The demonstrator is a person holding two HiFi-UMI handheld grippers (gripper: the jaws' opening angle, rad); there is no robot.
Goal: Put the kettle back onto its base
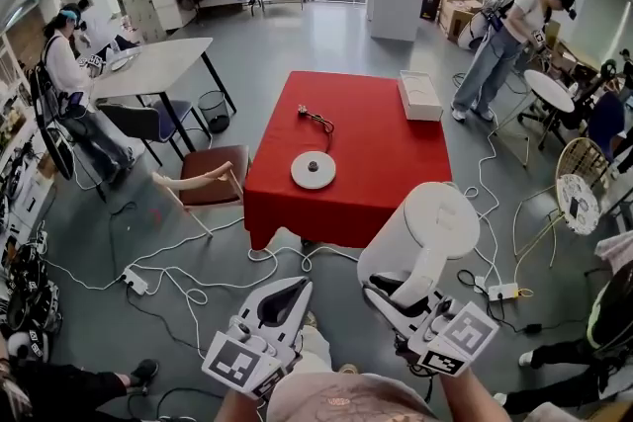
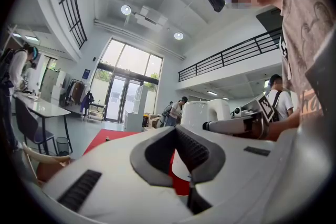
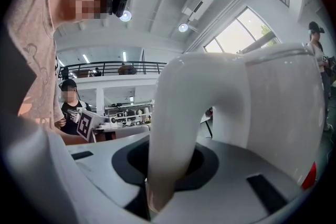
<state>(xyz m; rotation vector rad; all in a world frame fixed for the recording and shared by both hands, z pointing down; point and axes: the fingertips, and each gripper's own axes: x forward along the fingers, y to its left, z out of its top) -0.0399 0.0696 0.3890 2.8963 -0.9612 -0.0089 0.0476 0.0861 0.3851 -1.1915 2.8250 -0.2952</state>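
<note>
Kettle (image 1: pixel 435 222) held by its handle, off the table.

Head view: my right gripper (image 1: pixel 396 296) has its jaws clenched on the white kettle's handle (image 1: pixel 420 264), and the body stands upright just beyond them. The round base (image 1: pixel 313 170) lies on the red table (image 1: pixel 396 153), well ahead of both pairs of jaws. Left gripper view: my left gripper (image 2: pixel 176 131) has its jaws closed tip to tip on nothing, with the kettle off to their right. Right gripper view: the handle stands pinched between my jaws, and the body is straight ahead.
</note>
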